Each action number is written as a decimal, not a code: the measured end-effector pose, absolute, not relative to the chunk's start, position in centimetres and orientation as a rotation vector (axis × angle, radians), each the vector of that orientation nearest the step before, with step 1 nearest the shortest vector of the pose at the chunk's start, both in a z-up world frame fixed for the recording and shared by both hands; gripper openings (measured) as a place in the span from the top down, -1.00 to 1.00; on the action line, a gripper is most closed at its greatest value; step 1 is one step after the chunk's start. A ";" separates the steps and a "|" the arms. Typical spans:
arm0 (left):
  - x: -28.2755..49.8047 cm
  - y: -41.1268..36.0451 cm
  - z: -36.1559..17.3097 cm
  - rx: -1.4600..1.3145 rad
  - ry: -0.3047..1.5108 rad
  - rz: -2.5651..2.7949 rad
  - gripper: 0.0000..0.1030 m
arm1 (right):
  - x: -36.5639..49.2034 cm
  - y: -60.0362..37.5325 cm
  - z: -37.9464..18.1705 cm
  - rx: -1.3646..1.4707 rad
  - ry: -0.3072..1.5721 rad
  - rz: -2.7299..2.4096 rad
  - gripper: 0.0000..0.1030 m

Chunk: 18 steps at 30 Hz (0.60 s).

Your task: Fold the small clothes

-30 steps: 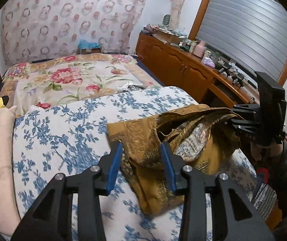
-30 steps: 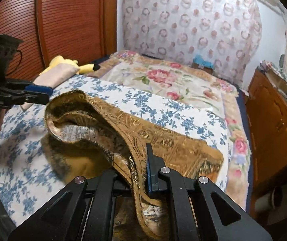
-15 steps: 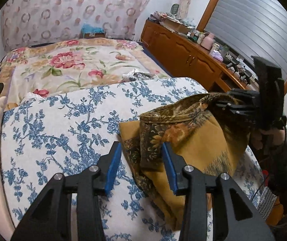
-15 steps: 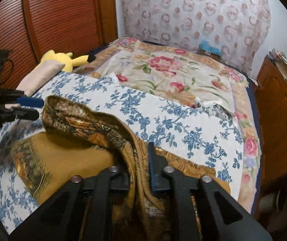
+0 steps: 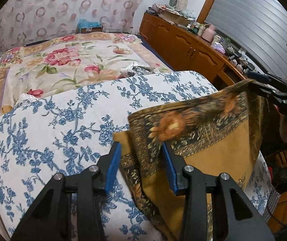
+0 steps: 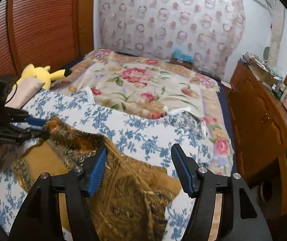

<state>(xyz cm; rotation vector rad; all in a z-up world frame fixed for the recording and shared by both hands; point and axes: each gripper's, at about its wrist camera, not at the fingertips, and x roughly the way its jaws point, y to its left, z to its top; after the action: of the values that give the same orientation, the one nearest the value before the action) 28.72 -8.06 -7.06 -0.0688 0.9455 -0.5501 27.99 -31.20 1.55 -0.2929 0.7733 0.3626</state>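
A brown and mustard patterned cloth [image 5: 213,140] lies partly spread on the blue-flowered bedspread [image 5: 63,120]. My left gripper [image 5: 141,158] straddles the cloth's left folded edge. That fold touches the right pad, while a gap shows at the left pad. In the right wrist view the left gripper [image 6: 46,128] sits at the cloth's raised far corner. My right gripper [image 6: 139,156] has its jaws opening. The cloth [image 6: 127,190] lies under them and its lifted edge rests against the left fingertip, gripped by neither pad. From the left wrist view the right gripper [image 5: 253,81] is at the cloth's right top corner.
A flowered blanket [image 5: 63,60] covers the far half of the bed. A yellow plush toy [image 6: 41,74] and a pink pillow [image 6: 29,88] lie by the wooden headboard. A wooden cabinet [image 5: 183,46] with clutter on top runs along the right. A hand [image 5: 284,128] holds the right gripper.
The right gripper went from shut on the cloth's edge to wide open, letting it go. The bunched cloth has been drawn out flatter. The left gripper sank closer to the cloth.
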 end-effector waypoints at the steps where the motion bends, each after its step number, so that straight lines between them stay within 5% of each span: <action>1: 28.8 -8.2 -7.1 -0.067 0.946 -0.552 0.22 | 27.8 -31.3 1.5 -0.304 0.777 0.356 -0.26; 18: 30.2 -7.3 -8.3 -0.022 0.928 -0.472 0.18 | 25.2 -35.8 -3.3 -0.129 0.909 0.245 -0.35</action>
<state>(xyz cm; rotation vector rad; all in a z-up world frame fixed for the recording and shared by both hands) 30.20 -7.26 -8.30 -0.0224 0.9279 -0.4723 25.22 -35.77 -3.30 -0.1290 0.9090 0.2452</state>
